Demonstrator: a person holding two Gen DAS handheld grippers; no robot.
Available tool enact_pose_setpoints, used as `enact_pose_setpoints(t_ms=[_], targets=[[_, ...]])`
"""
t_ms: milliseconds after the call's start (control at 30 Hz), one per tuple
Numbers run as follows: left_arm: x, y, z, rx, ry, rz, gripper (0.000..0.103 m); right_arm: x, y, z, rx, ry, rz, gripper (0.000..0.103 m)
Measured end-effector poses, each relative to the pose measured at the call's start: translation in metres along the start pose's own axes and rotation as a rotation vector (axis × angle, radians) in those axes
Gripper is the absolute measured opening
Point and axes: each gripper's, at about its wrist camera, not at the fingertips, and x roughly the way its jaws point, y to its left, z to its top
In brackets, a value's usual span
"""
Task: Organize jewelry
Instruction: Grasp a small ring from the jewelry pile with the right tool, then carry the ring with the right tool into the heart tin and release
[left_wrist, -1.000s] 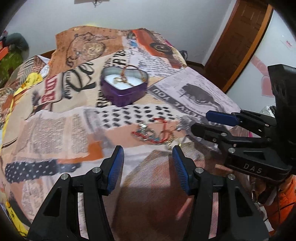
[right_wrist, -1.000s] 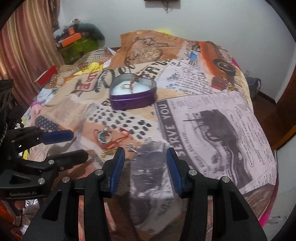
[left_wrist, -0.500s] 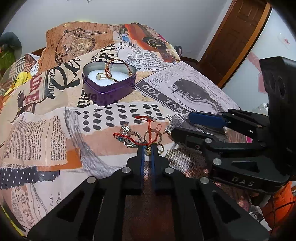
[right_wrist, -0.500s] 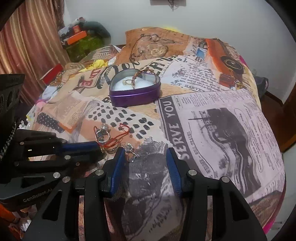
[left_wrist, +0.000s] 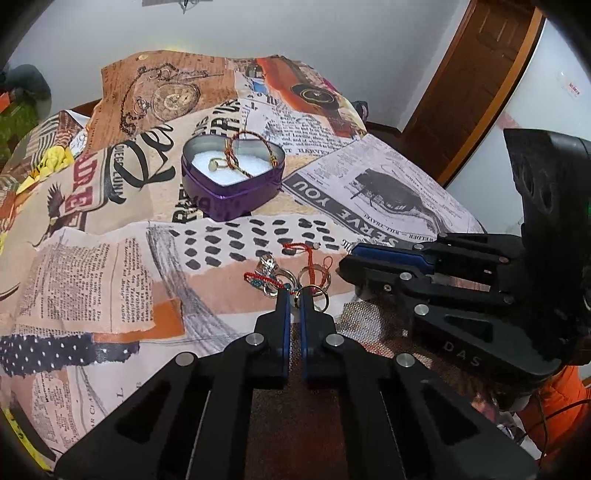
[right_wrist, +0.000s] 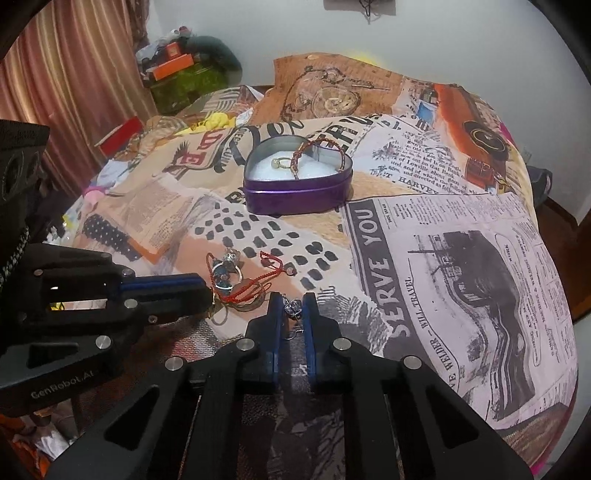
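Note:
A purple heart-shaped tin with white lining sits on the newspaper-print cloth; it holds a ring and a braided bracelet. It also shows in the right wrist view. A tangle of rings and a red cord bracelet lies near the front. My left gripper is shut at the near edge of this pile, on the red cord or a ring; which one is hidden. My right gripper is shut on a small silver earring.
The round table's edge drops off at the right. A wooden door stands beyond it. Clutter and a curtain lie at the far left. The right gripper's body is close beside the left one.
The left gripper closed half a second ago and has stayed shut at the pile. The right gripper has now closed on the silver earring.

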Motion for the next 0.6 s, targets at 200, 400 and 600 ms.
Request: enact_pose_setpoints(t_ms=[200, 400, 600], targets=[[-0.014, 0.001, 0.005, 0.003, -0.039, 0.017, 0.003, -0.018, -0.001, 0.007, 0.024, -0.051, -0.014, 0.009], [-0.031, 0.004, 0.014, 0.005, -0.092, 0.040, 0.003, -0.037, 0.001, 0.019, 0.029, -0.116, -0.034, 0.009], [-0.048, 0.007, 0.028, 0.013, -0.159, 0.056, 0.003, -0.055, 0.006, 0.029, 0.024, -0.183, -0.052, 0.009]])
